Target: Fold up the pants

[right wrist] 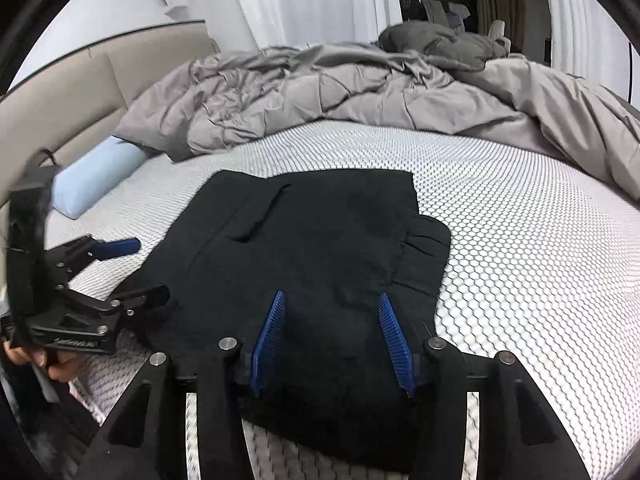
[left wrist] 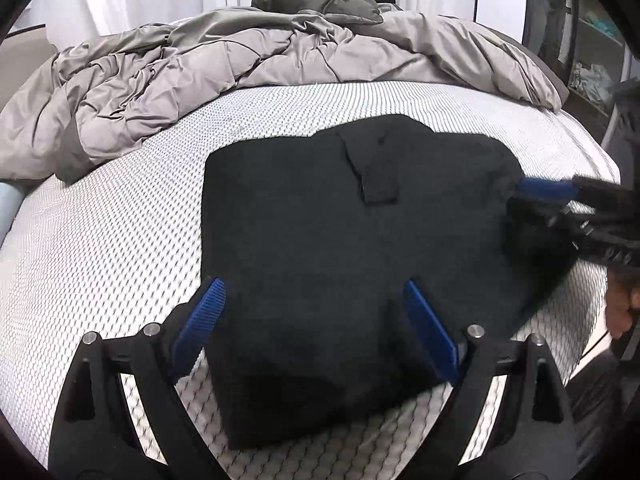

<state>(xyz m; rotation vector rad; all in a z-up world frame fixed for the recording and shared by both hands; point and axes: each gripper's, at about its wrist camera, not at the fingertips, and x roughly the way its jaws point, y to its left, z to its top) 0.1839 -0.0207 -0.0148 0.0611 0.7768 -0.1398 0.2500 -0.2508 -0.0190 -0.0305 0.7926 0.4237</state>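
Note:
Black pants (left wrist: pixel 320 232) lie folded into a compact bundle on the white honeycomb mattress (left wrist: pixel 104 248); a back pocket flap faces up. My left gripper (left wrist: pixel 316 300) is open, its blue pads straddling the bundle's near left corner, just above it. My right gripper (right wrist: pixel 332 312) is open too, hovering over the near right part of the pants (right wrist: pixel 312 248), holding nothing. In the left wrist view the right gripper (left wrist: pixel 532 196) reaches in from the right edge. In the right wrist view the left gripper (right wrist: pixel 140 272) sits at the pants' left edge.
A crumpled grey duvet (left wrist: pixel 224 72) covers the far half of the bed, with a dark grey blanket (left wrist: pixel 320 2) behind it. A light blue bolster (right wrist: pixel 96 176) lies by the beige headboard (right wrist: pixel 80 92). The mattress edge (left wrist: pixel 588 332) is near on the right.

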